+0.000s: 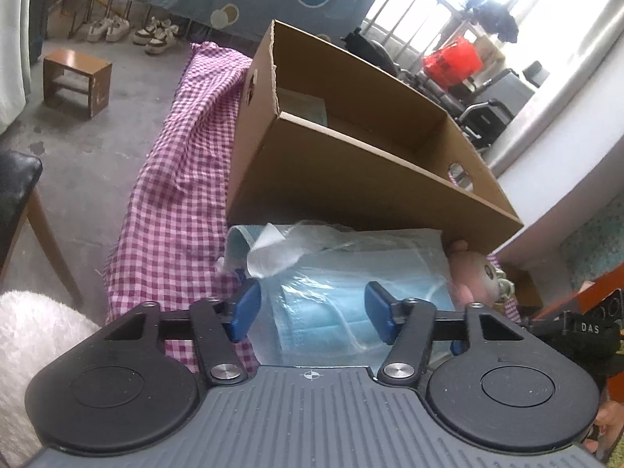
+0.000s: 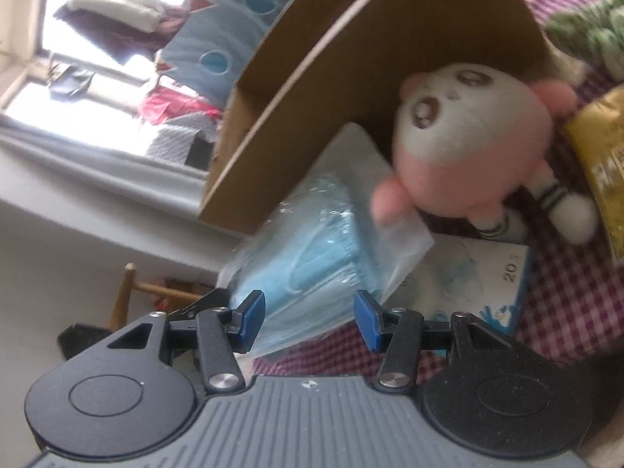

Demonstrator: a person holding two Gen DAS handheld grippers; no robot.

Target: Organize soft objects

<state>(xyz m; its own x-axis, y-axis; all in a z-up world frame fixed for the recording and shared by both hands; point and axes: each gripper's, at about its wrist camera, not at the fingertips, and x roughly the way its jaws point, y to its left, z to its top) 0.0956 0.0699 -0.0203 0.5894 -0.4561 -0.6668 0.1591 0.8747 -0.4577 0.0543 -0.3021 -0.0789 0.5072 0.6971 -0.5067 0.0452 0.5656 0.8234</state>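
A clear plastic pack of blue face masks (image 1: 323, 300) lies on the gingham cloth (image 1: 175, 202) in front of an open cardboard box (image 1: 351, 163). My left gripper (image 1: 312, 308) has its blue pads against the pack's sides, shut on it. In the right wrist view the same pack (image 2: 308, 257) sits tilted between the pads of my right gripper (image 2: 308, 321), which is shut on it too. A pink and white plush doll (image 2: 468, 140) leans against the box wall (image 2: 351, 58) just past the pack. In the left wrist view the doll (image 1: 474, 273) is half hidden at the box corner.
A white and blue carton (image 2: 479, 273) lies under the doll, with a gold packet (image 2: 600, 163) and a green fuzzy item (image 2: 589, 27) to the right. A chair (image 1: 19, 195), a small wooden stool (image 1: 76, 82) and something white and fluffy (image 1: 35, 331) stand left of the cloth.
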